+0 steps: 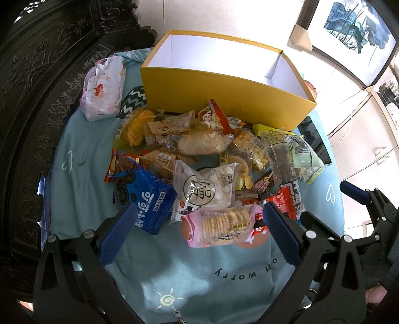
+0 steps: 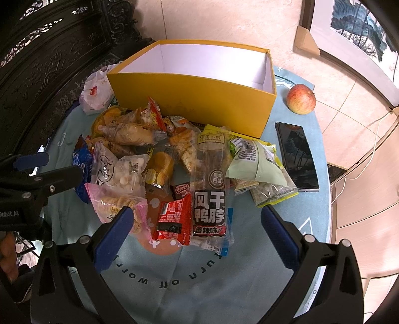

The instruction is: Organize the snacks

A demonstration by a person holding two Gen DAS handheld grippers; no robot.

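Box (image 2: 189, 99) is coloured yellow outside, white inside. Tablecloth (image 1: 82, 159) is kept light blue w/ white hearts. Biscuit pack (image 1: 147, 202) is printed blue, cracker pack (image 1: 222, 224) pink; apple (image 2: 301, 99) is seen red-yellow.

A home, likely a living room. Round table (image 2: 321, 199) under a light blue printed cloth (image 1: 82, 159) with hearts and English words. Dark carved wooden furniture (image 1: 49, 64) stands just behind it at left. Glossy beige floor tiles (image 2: 224, 22). Framed ink painting (image 1: 359, 27) leans against the wall at right, near white cabinets (image 1: 366, 139) with handles. On the table: a pile of packaged snacks (image 2: 174, 162), yellow box (image 2: 194, 99), apple (image 2: 301, 99), phone (image 2: 296, 157), floral plastic bag (image 1: 104, 87).
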